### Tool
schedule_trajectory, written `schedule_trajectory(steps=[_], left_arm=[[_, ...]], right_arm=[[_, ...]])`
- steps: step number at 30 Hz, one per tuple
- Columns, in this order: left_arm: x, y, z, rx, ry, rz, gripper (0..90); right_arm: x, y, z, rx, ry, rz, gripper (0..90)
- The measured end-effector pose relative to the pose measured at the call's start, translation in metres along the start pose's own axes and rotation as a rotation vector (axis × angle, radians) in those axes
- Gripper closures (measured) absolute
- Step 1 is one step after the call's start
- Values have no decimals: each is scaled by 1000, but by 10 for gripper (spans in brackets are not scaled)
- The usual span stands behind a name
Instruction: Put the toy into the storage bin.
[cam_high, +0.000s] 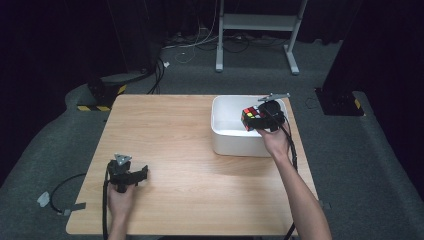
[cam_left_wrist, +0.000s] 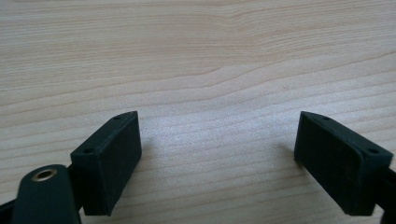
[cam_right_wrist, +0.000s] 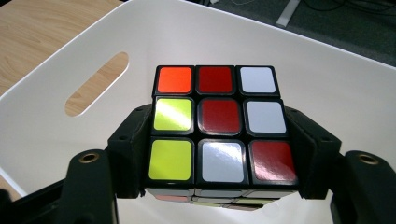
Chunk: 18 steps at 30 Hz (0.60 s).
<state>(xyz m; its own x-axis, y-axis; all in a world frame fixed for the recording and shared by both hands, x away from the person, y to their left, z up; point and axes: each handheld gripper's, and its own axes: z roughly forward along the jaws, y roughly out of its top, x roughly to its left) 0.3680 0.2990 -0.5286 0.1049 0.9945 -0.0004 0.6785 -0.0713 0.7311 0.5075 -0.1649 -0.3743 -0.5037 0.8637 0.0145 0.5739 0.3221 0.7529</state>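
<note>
- The cube (cam_right_wrist: 219, 123) sits clamped between the jaws of the right gripper (cam_high: 263, 119), which presses on two opposite side faces; in the high view it hangs over the bin (cam_high: 220, 131), inside its rim and near the right wall, clear of the floor of the bin as far as I can tell.
- In the right gripper view the bin's white wall with its slot handle lies behind the cube, so the cube is well within the bin's opening.
- The cube looks light and rigid: hard plastic with glossy stickers, so the faces are likely slippery under a weak pinch.
- Its layers can twist, so the best hold is flat across two opposite faces, pads centred on the middle row, as here; a grip on a corner or edge would probably let it rotate or slip.
- It should survive a short drop into the bin, though it may bounce or roll.
- The left gripper (cam_high: 128, 173) rests on the table (cam_high: 170, 150), far from the bin toward the near left; its jaws stand wide apart with nothing but bare wood between them.
</note>
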Motion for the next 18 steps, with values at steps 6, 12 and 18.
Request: schedule_trajectory(steps=[6, 12, 18], left_arm=[[0, 0, 0, 0, 0, -1, 150], [0, 0, 0, 0, 0, 0, 150], [0, 0, 0, 0, 0, 0, 150]], right_arm=[[1, -5, -2, -3, -1, 3, 335], [2, -10, -5, -2, -9, 4, 335], [3, -14, -8, -4, -13, 4, 335]])
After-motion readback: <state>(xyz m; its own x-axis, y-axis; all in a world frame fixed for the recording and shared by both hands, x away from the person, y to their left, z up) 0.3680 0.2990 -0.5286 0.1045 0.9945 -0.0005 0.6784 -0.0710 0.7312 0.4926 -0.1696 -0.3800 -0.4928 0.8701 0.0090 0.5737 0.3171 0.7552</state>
